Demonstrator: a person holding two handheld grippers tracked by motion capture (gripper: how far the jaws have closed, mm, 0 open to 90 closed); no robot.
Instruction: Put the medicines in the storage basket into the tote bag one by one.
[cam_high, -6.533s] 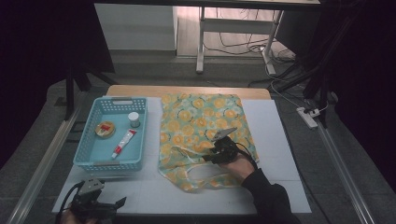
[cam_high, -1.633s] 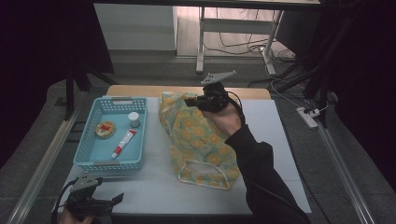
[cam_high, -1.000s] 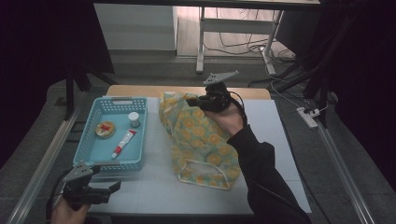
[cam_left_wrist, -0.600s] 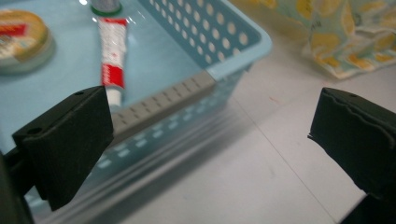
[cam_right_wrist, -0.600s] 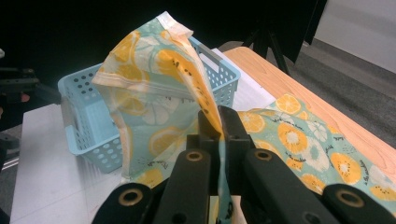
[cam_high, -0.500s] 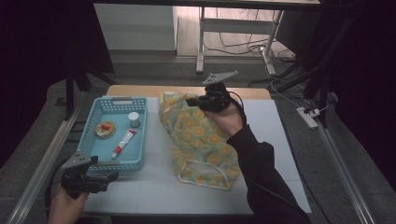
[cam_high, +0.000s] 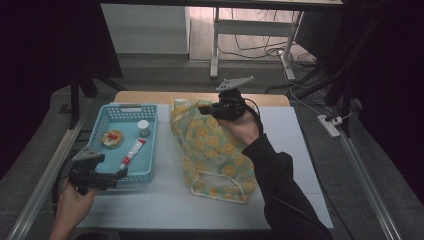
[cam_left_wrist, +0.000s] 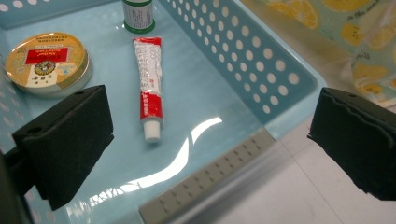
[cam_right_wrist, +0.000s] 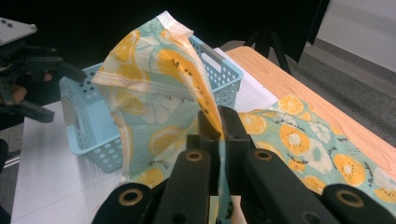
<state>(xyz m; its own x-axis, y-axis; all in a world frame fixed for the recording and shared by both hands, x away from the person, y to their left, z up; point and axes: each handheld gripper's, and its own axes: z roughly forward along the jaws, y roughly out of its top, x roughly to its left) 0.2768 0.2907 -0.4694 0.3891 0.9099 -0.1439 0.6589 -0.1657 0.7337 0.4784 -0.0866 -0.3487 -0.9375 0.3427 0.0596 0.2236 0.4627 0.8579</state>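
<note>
Clearly limp and light, the cloth bag (cam_high: 215, 150) sagged from its rim, pinched by the right gripper (cam_right_wrist: 218, 122); the left gripper (cam_left_wrist: 210, 144) gaped above the basket (cam_left_wrist: 261, 79).

High view: dim overall, surroundings nearly black; the white tabletop (cam_high: 165, 200) and the pale floor beyond it are the brightest zones; the left hand-held gripper (cam_high: 120, 173) is slightly smeared by motion. Left gripper view: bright, even light; a curved white glare streak lies on the floor of the blue basket (cam_left_wrist: 196, 112); both near jaws are soft, out of focus. Right gripper view: the fruit-print bag (cam_right_wrist: 154, 79) is sharp against a black background; the jaws at the bottom edge are blurred.
</note>
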